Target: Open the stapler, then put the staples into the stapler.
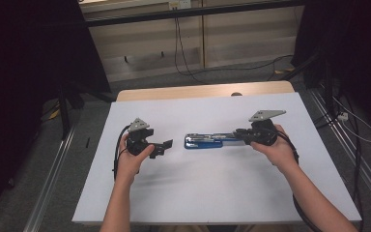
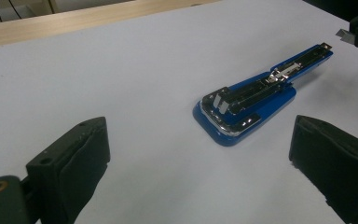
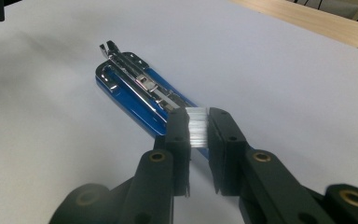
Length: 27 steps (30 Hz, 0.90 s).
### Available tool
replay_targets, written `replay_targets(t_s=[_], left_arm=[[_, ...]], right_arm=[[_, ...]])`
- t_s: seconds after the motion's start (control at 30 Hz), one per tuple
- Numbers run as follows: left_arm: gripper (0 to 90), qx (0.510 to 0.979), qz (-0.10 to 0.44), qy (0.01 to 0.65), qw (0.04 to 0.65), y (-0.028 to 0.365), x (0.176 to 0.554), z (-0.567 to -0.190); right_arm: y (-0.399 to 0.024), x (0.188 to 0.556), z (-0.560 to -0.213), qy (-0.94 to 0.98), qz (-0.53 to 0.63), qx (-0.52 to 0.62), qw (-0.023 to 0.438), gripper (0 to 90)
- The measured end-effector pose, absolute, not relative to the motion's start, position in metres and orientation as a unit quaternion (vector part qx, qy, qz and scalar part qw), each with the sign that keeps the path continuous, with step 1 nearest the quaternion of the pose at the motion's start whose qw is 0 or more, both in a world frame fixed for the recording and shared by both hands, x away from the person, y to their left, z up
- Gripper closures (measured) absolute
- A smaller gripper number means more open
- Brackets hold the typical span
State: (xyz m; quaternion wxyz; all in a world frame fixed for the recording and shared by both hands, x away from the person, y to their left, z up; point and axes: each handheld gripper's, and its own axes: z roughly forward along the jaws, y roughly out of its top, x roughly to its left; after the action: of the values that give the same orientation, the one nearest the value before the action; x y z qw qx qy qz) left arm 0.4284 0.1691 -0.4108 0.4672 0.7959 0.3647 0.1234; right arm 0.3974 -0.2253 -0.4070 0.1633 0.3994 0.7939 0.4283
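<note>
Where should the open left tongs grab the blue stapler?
Probably the wide blue base end of the stapler, which points toward the left tongs. Come in low along the white table cover, one pad on each long side. It lies flat and opened out, and the right tongs hold a strip of staples over the narrow end.

You work on a white rectangular sheet (image 1: 212, 193) covering a light wooden tabletop (image 1: 193, 91), whose bare edge shows along the far side. Beyond it you see grey carpeted floor (image 1: 251, 72), a pale wood-panelled wall base (image 1: 232, 43), black hanging cables (image 1: 178, 43), and black curtains (image 1: 24, 72) at both sides.
</note>
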Motion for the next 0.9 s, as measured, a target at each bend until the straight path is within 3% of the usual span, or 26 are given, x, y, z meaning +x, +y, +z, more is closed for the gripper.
replay_targets(t_s=[0.9], left_arm=[[5.2, 0.796, 0.126, 0.365, 0.466, 0.17, 0.428, -0.411]], right_arm=[[-0.202, 0.422, -0.396, 0.816, 0.444, 0.337, 0.151, 79.3]])
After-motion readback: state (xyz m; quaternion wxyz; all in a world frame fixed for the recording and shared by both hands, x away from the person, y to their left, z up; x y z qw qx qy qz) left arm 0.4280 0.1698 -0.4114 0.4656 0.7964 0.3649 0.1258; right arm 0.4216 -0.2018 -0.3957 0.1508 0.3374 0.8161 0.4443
